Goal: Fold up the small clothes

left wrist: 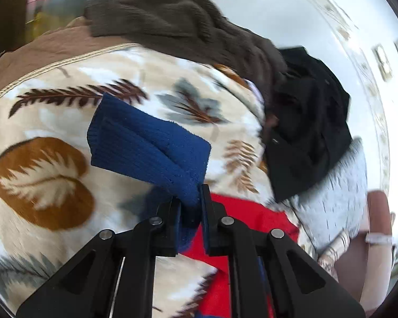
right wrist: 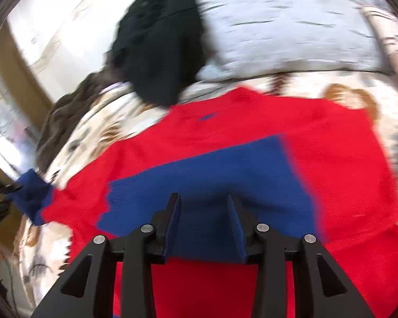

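Observation:
A small red sweater (right wrist: 252,122) with a blue panel (right wrist: 212,175) lies spread on a leaf-print blanket (left wrist: 53,137). My left gripper (left wrist: 191,204) is shut on the sweater's blue ribbed cuff (left wrist: 148,145) and holds the sleeve up off the blanket. That cuff (right wrist: 31,196) also shows at the left edge of the right wrist view. The red body (left wrist: 252,220) lies just beyond the left gripper. My right gripper (right wrist: 204,201) is open and empty, low over the blue panel.
A black garment (left wrist: 307,137) and a brown knit garment (left wrist: 172,23) are piled at the blanket's far side. A pale grey pillow (right wrist: 284,21) lies behind the sweater. A person's arm with bracelets (left wrist: 376,235) is at the right.

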Available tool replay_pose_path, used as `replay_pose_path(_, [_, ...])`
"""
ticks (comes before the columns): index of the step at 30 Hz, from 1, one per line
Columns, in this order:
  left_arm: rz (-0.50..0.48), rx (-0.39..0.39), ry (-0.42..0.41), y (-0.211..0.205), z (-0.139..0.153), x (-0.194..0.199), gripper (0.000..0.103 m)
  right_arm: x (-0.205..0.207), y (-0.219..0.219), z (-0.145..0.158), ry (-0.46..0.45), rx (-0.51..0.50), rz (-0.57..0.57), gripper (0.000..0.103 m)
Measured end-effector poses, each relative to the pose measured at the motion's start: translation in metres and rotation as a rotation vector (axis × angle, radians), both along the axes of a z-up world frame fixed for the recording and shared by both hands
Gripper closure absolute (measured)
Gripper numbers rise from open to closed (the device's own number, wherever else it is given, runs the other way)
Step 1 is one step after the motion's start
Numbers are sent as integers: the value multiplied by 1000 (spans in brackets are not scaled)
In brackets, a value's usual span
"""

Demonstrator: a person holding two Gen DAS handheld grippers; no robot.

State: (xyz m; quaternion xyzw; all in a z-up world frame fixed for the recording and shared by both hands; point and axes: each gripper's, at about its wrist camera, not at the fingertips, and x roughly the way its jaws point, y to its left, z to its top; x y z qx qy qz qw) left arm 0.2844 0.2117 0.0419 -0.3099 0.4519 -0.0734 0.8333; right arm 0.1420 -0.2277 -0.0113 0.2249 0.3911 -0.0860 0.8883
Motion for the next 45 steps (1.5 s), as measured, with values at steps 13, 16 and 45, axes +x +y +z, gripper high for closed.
replay_pose_path(13, [-205,7,-26,-132,31,-29,93,-56,-60,-24,27,-35,-58,58])
replay_pose_path(16, [-256,14,-20,-167,35,-36,93,-56,-58,-25,22,-36,-39,51])
replay_pose_path(45, [-436,13,31,-197,-45,-104,45,-55,-50,5,-161,121,19,41])
